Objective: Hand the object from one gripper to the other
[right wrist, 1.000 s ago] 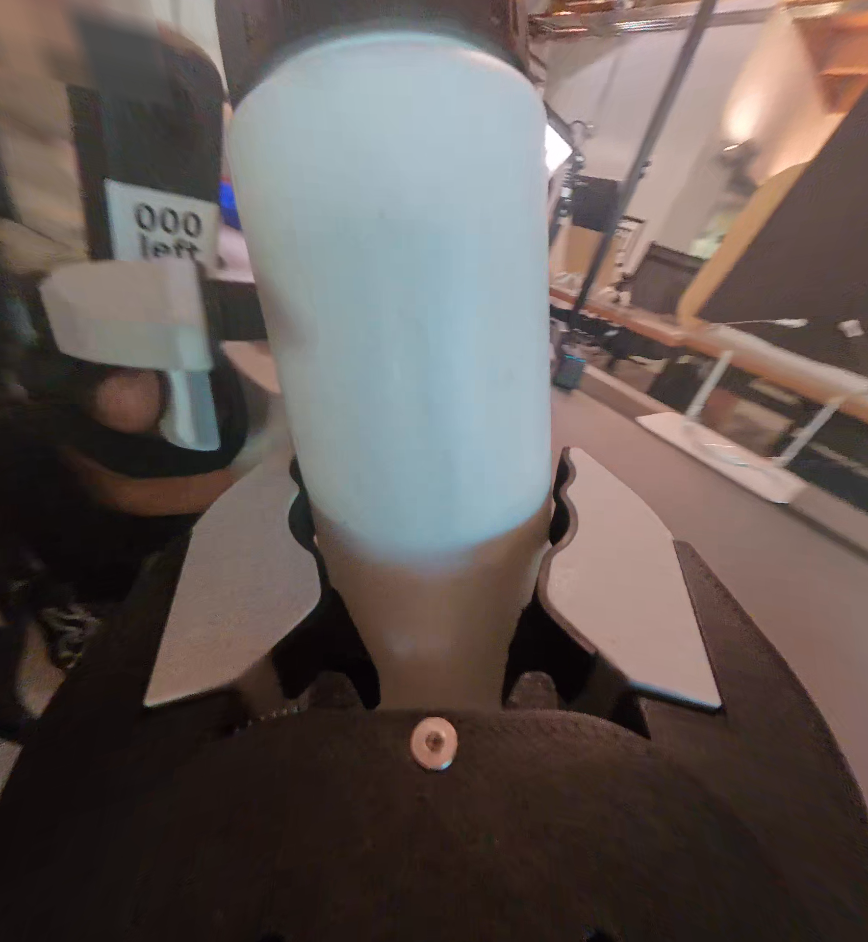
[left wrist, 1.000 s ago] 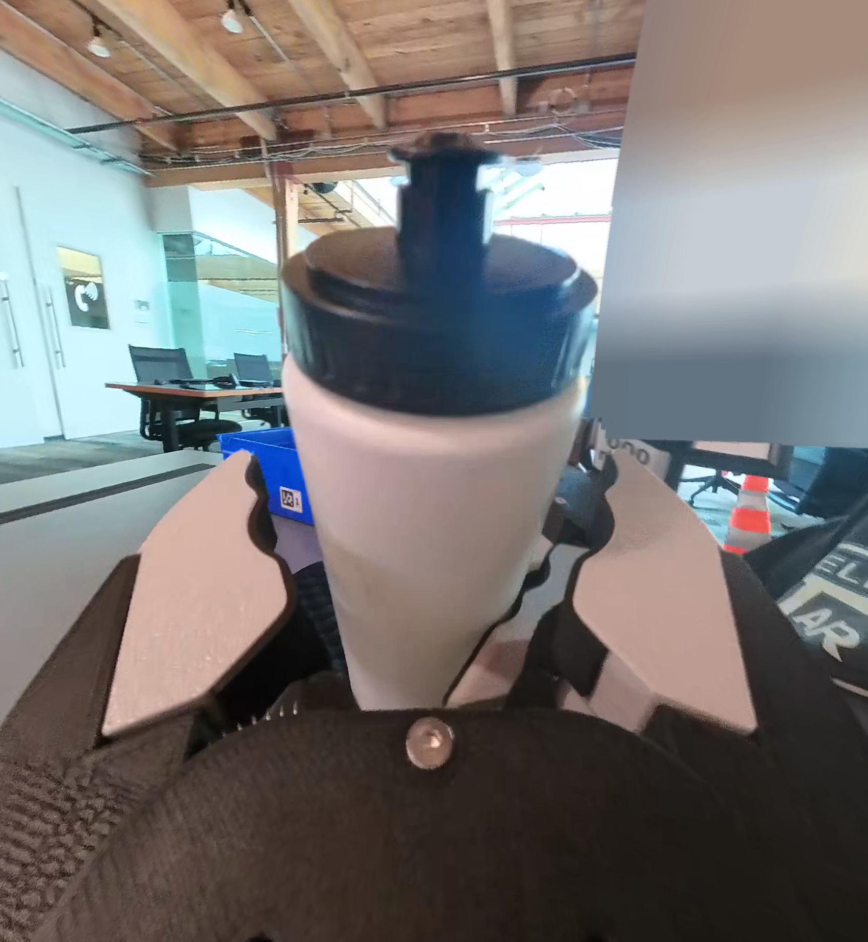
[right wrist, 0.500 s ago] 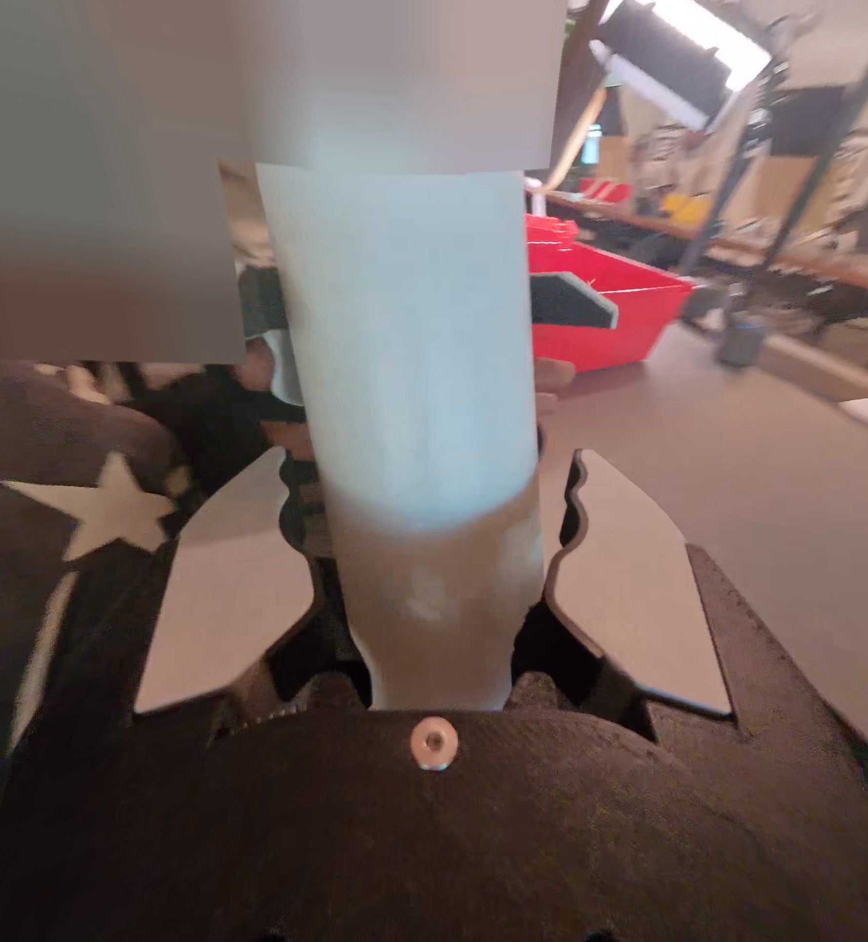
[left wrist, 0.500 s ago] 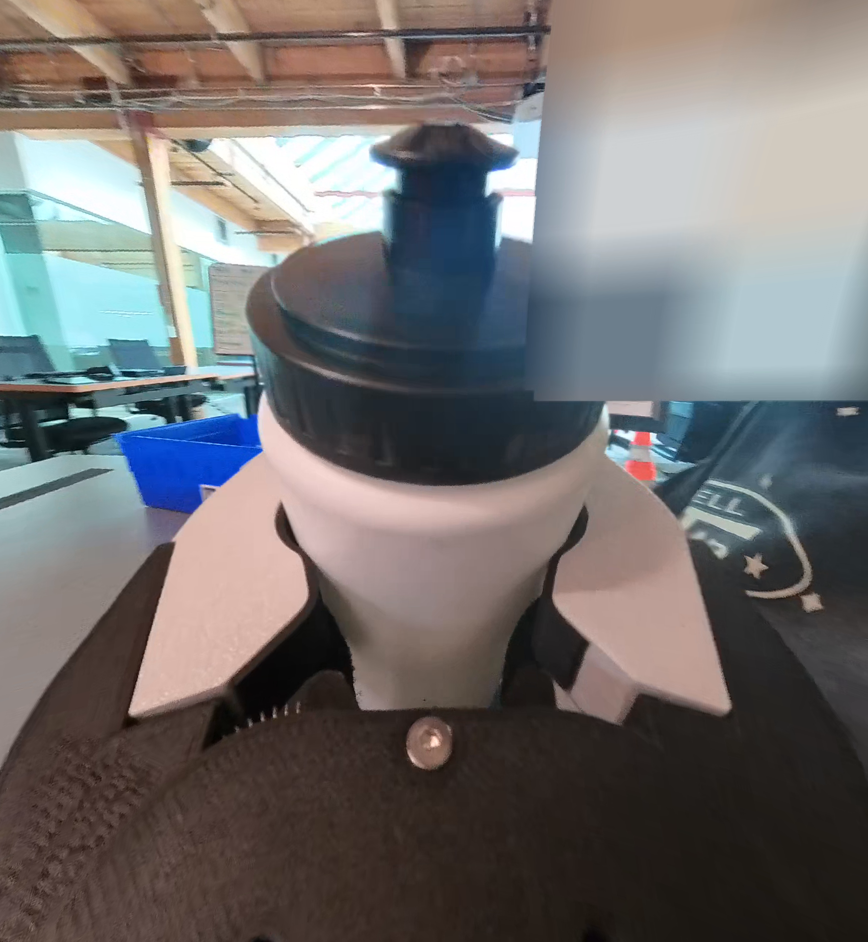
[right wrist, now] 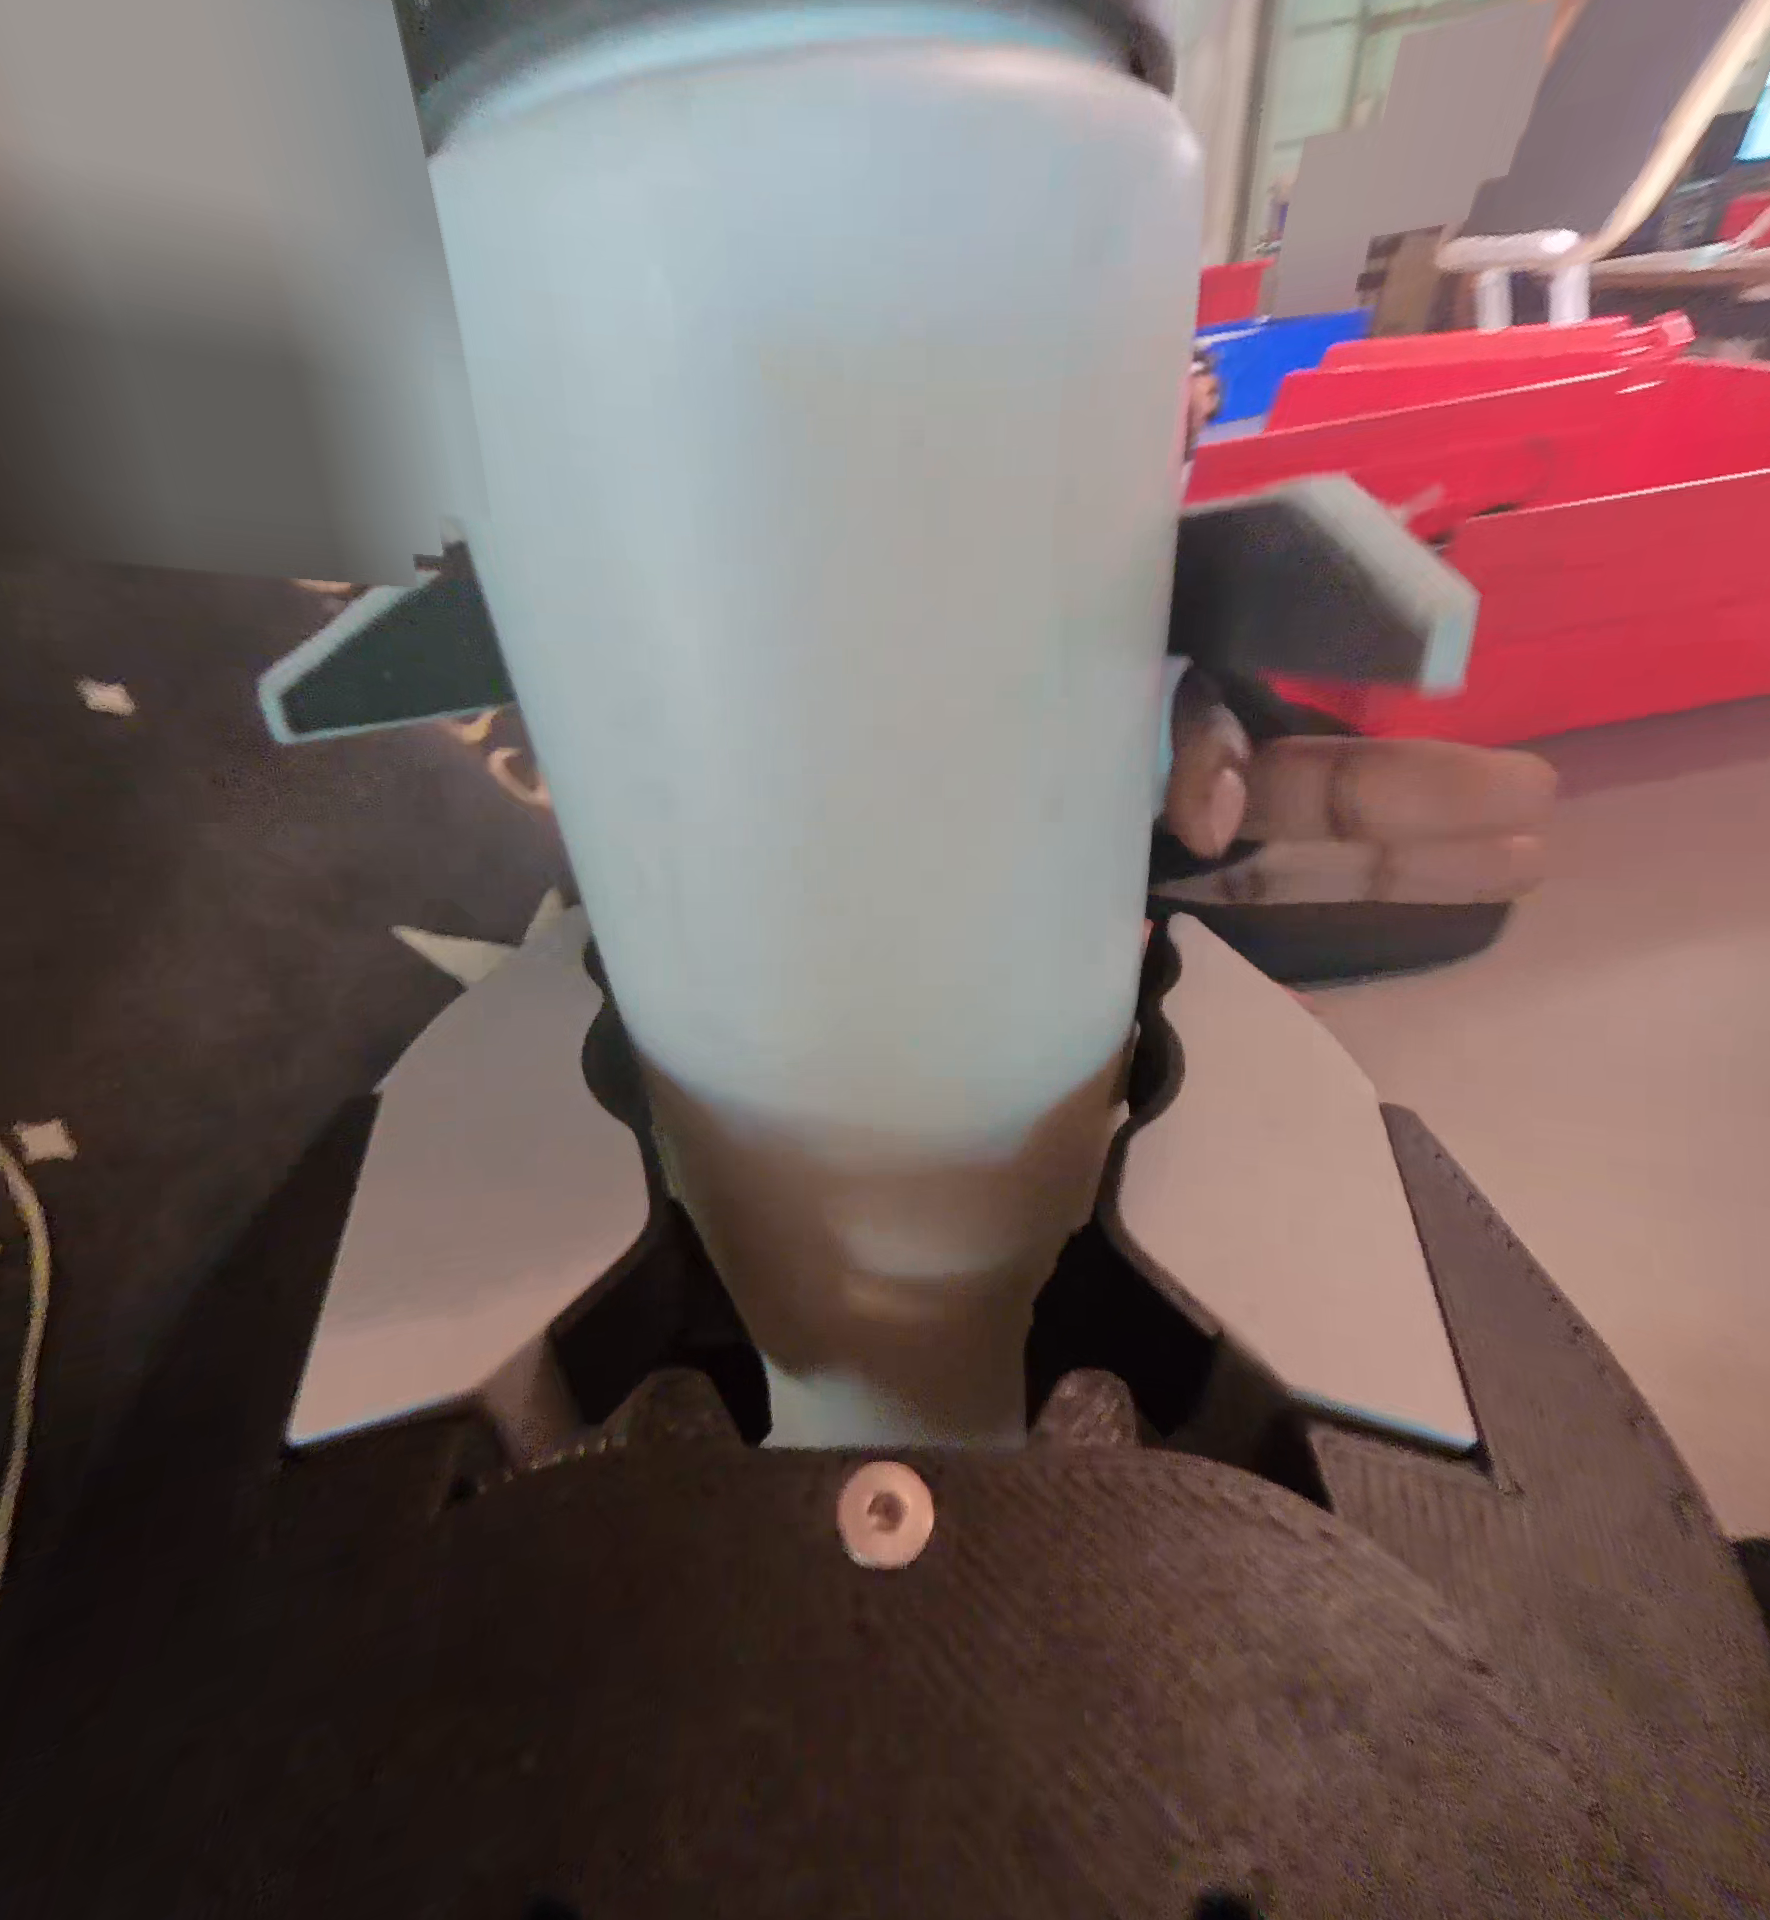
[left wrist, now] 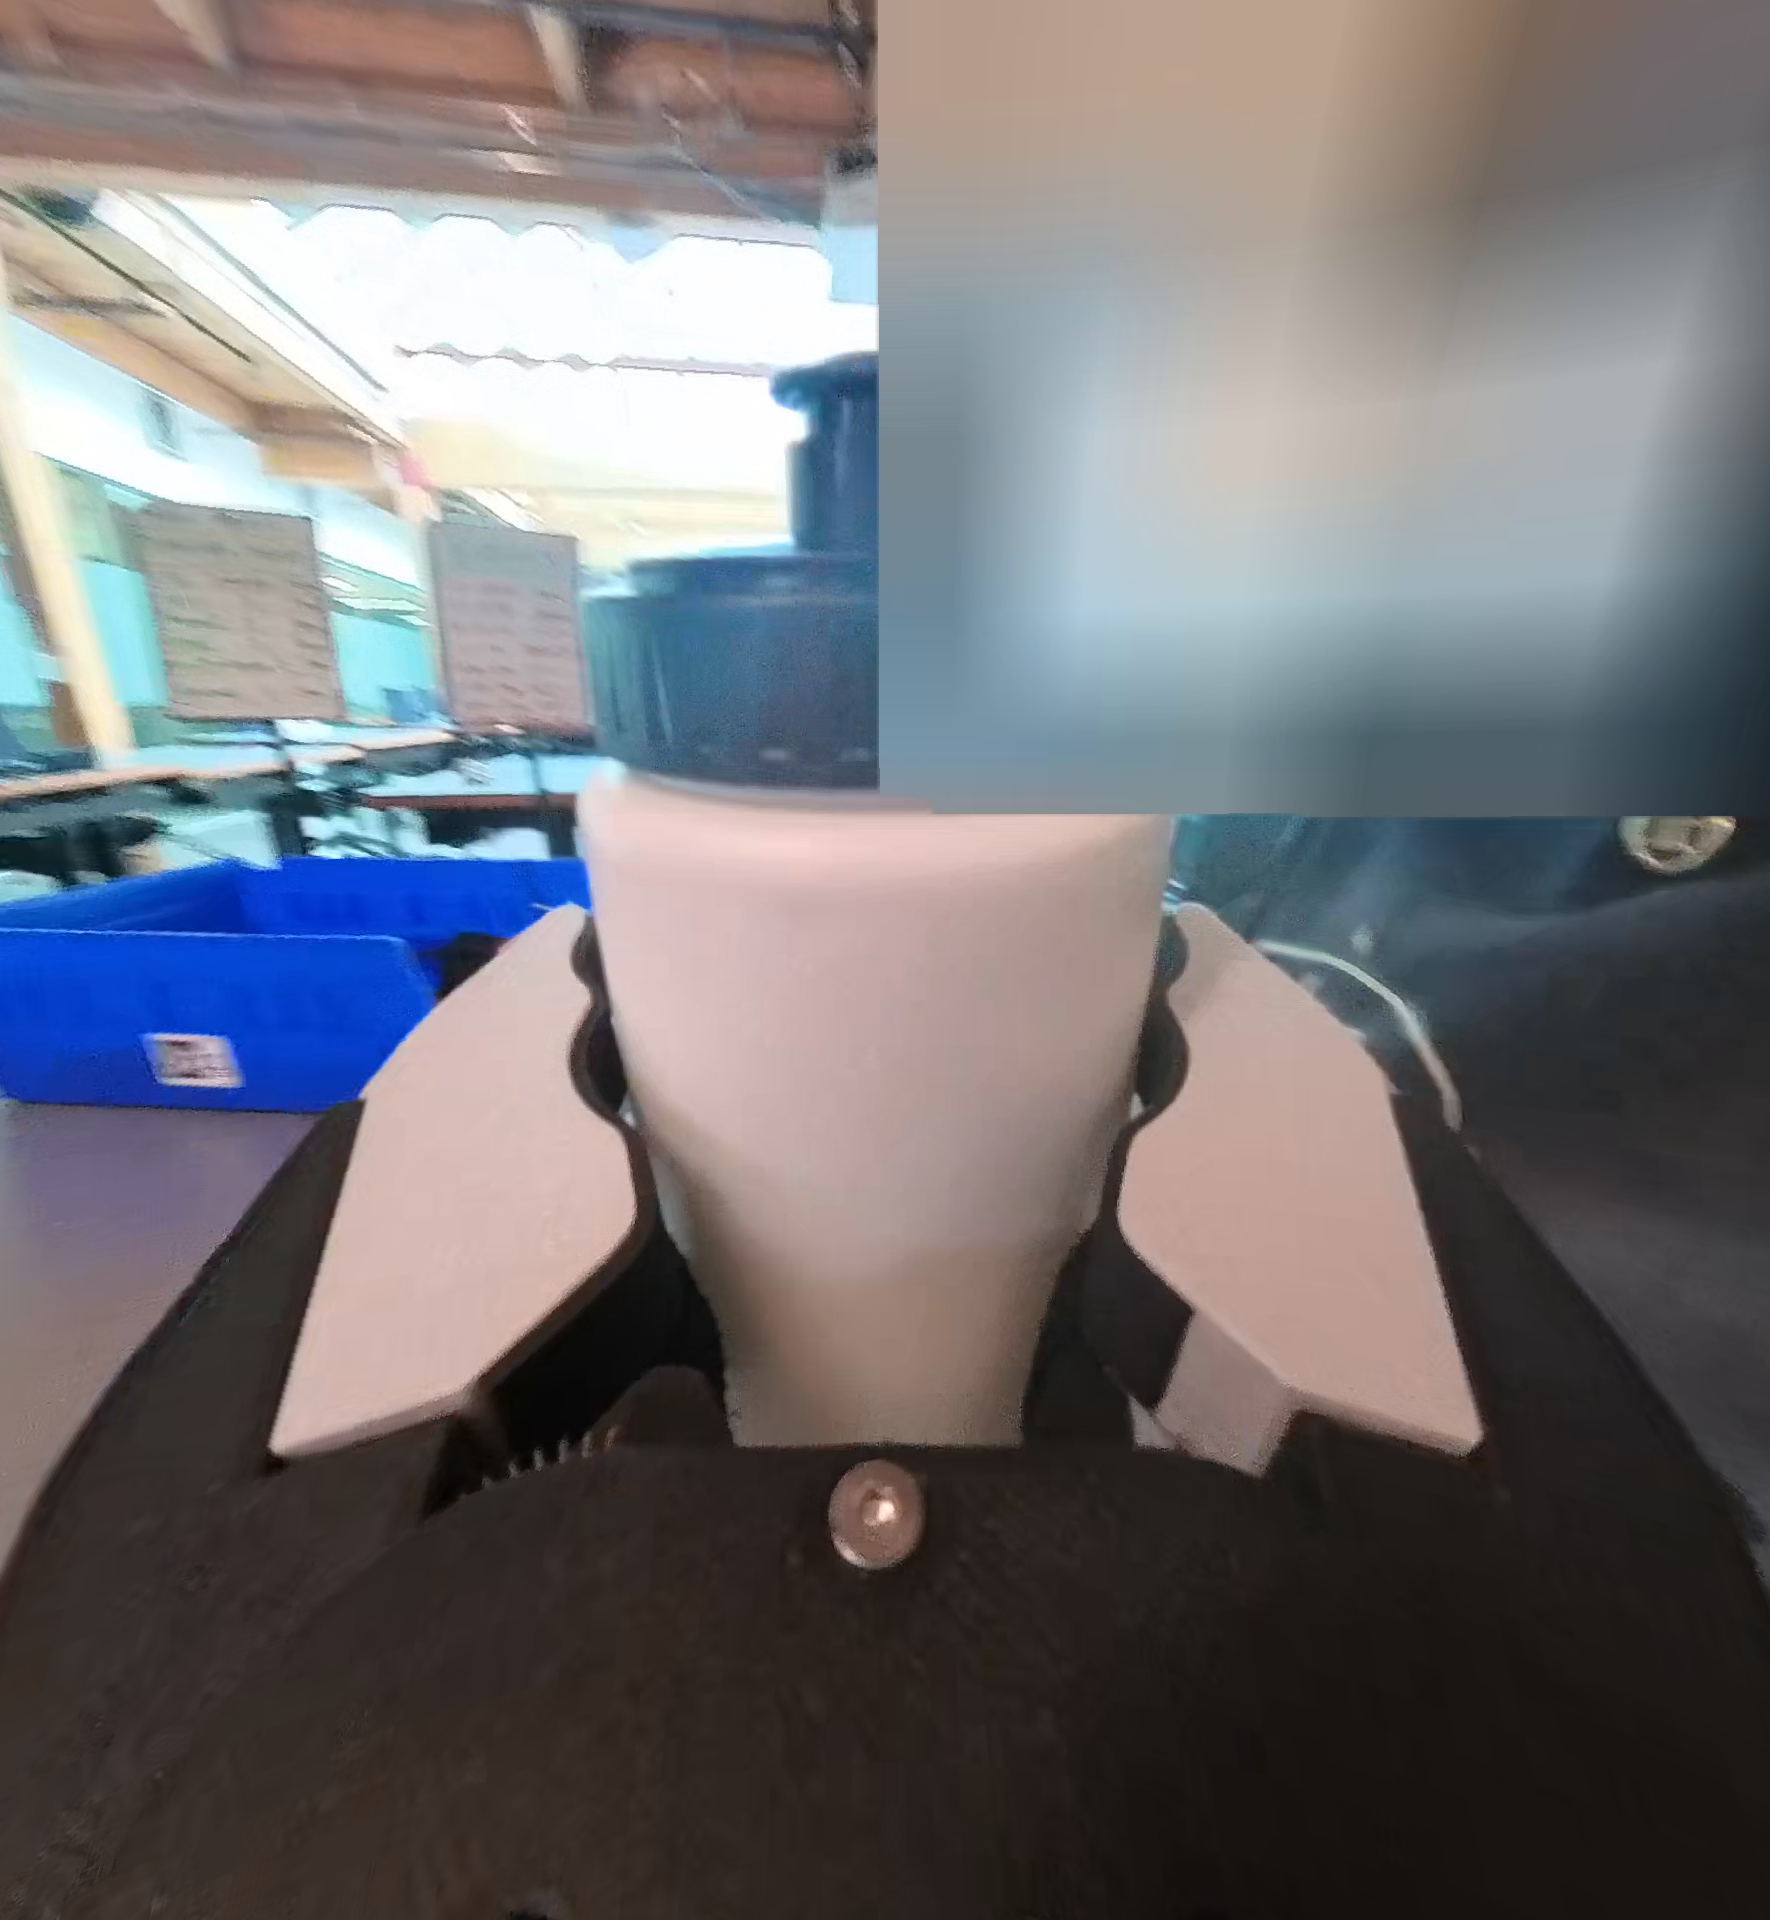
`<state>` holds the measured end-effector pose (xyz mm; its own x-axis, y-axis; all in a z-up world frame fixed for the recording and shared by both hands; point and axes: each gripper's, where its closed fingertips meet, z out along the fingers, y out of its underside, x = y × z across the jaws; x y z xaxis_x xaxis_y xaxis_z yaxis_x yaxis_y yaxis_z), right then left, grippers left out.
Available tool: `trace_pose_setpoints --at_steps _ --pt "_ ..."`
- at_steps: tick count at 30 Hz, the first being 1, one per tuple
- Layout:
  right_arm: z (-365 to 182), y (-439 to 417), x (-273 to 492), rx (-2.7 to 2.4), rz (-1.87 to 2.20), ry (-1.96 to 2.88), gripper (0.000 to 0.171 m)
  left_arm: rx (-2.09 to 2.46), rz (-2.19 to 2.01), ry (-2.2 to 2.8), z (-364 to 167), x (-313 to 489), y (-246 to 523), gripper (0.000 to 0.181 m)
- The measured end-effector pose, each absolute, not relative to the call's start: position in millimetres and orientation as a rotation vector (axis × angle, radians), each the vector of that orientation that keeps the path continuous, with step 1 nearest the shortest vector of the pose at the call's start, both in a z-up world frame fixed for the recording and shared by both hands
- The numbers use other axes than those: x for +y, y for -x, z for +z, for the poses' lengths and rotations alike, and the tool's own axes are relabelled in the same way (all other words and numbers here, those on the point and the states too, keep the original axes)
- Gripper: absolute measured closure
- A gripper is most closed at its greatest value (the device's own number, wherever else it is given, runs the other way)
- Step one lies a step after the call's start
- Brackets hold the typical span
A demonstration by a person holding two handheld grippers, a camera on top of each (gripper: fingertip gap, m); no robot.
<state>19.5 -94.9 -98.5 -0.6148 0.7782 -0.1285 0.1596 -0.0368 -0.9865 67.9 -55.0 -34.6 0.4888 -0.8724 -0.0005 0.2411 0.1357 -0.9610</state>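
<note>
Gripping the bottle (left wrist: 876, 1049) from opposite sides, both grippers are clamping it at once: the left gripper (left wrist: 876, 1023) is closing its fingers (left wrist: 476, 1195) on the white body just under the black cap (left wrist: 735, 675), and the right gripper (right wrist: 876, 1023) is pressing its fingers (right wrist: 486, 1205) on the body lower down. In the right view the left gripper's fingers (right wrist: 1328, 582) are showing on either side of the bottle farther up, with a hand (right wrist: 1380, 821) behind them. The bottle is hanging in the air between the two, above the desk (right wrist: 1587, 1143). Judging from this, the handover is sitting at its double-hold point; if one gripper is pulling before the other is letting go, the smooth tapering body may be twisting or slipping out. A blue bin (left wrist: 185, 987) is standing on the desk to the left, red bins (right wrist: 1587, 520) beyond on the right, and a dark shirt (right wrist: 185, 935) is close by, so the freest room is lying upward and over the bare desk.
</note>
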Motion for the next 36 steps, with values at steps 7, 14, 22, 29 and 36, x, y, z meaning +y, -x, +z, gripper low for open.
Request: trace_pose_setpoints --at_steps 7,14,22,29,36 --pt "-82 -2 -33 -1.385 1.271 1.083 0.076 0.370 -0.657 1.160 -23 -24 -33 0.059" --pt "-90 5 -21 -1.339 0.875 1.076 0.076 0.323 -0.570 1.269 -40 -8 -38 0.079" --pt "-86 -10 -65 -1.601 1.288 0.921 0.066 0.522 -0.700 1.268 -38 -31 -40 0.080" --pt "-91 -26 -83 -1.723 1.633 0.894 0.057 0.679 -0.961 1.232 -40 -56 -62 0.080" --pt "-105 -16 -96 -1.775 1.664 0.968 0.071 0.677 -0.983 1.233 -44 -53 -73 0.081"
